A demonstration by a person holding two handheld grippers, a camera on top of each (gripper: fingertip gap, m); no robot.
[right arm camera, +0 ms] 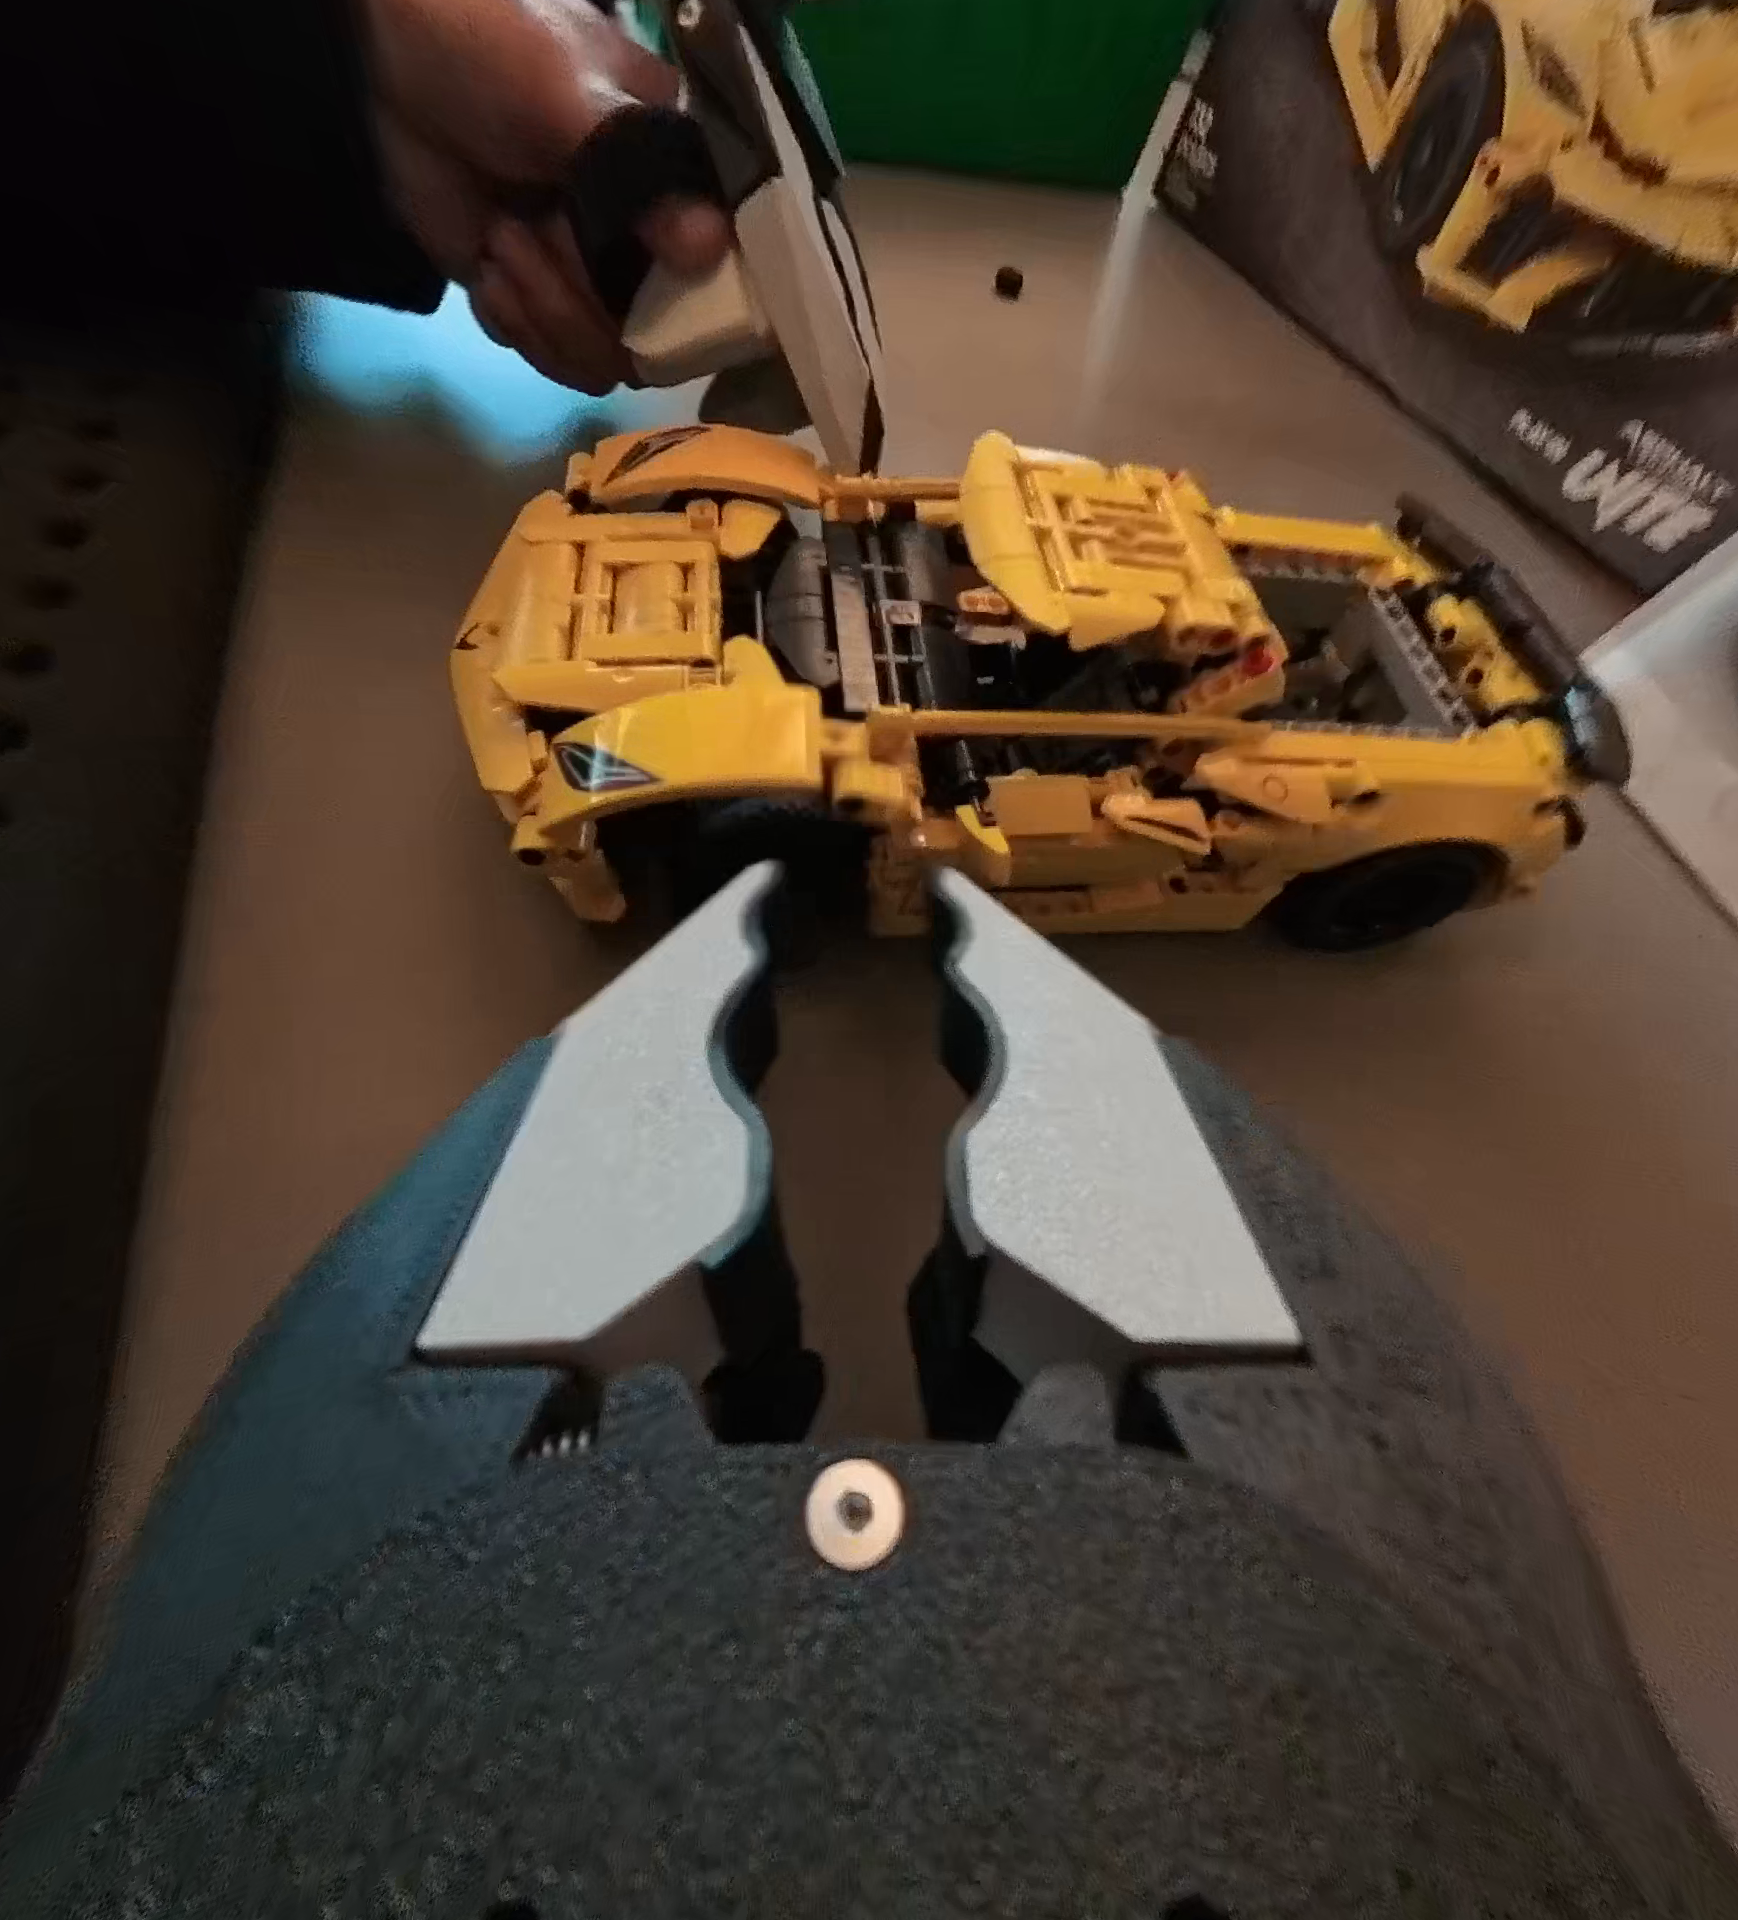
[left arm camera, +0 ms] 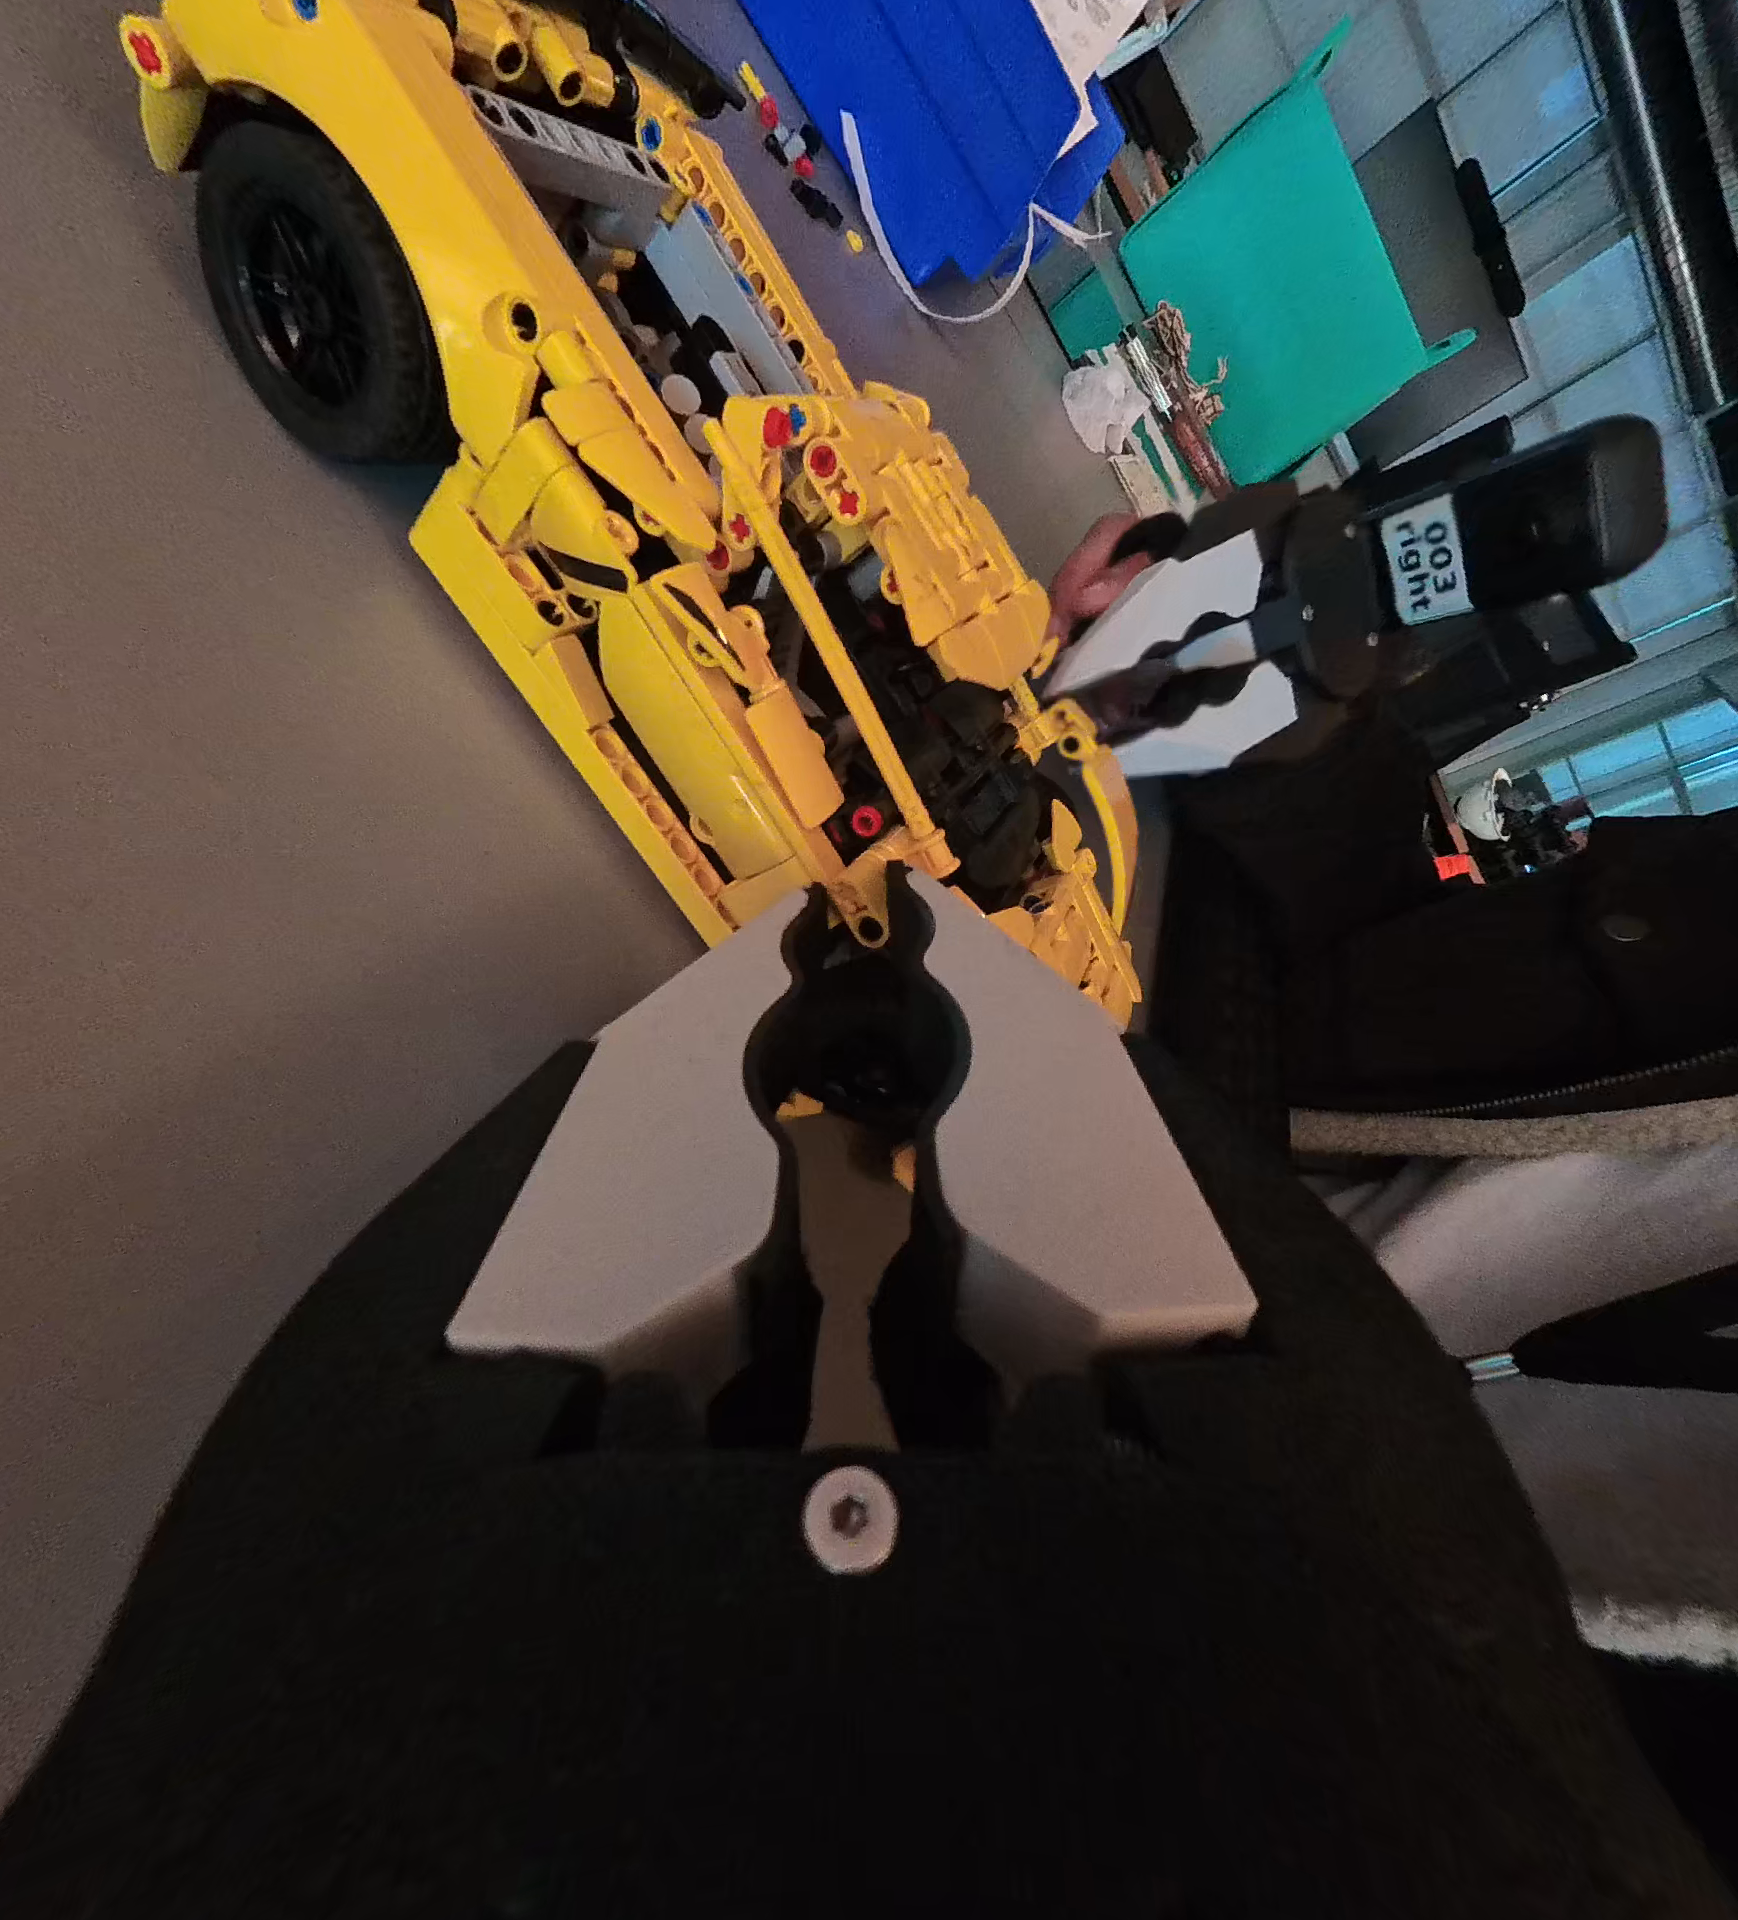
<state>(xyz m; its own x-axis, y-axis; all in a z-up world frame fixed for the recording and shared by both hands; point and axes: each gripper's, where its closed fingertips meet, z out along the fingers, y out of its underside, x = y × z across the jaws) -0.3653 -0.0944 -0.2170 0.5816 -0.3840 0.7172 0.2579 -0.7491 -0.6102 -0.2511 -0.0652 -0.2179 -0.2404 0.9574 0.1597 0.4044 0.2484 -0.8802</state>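
A thin yellow plastic rod (left arm camera: pixel 849 727) on the yellow brick-built toy car (right arm camera: pixel 948 707) is clamped by the left gripper (left arm camera: pixel 857 904); the right gripper (right arm camera: pixel 854 894) is held apart beside the car's side.

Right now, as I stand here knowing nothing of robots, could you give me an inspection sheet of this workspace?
Surface: grey table, no spills seen.
Job's things: yellow brick car on its wheels, body open on top.
Clutter: small black piece; loose small pieces beside blue bins; printed box.
Grippers: left gripper shut on the end of the car's yellow bar; right gripper open, close to the car's near side.
Cables: white cord by the bins.
Surroundings: teal panel; a person's hand holding the left gripper.
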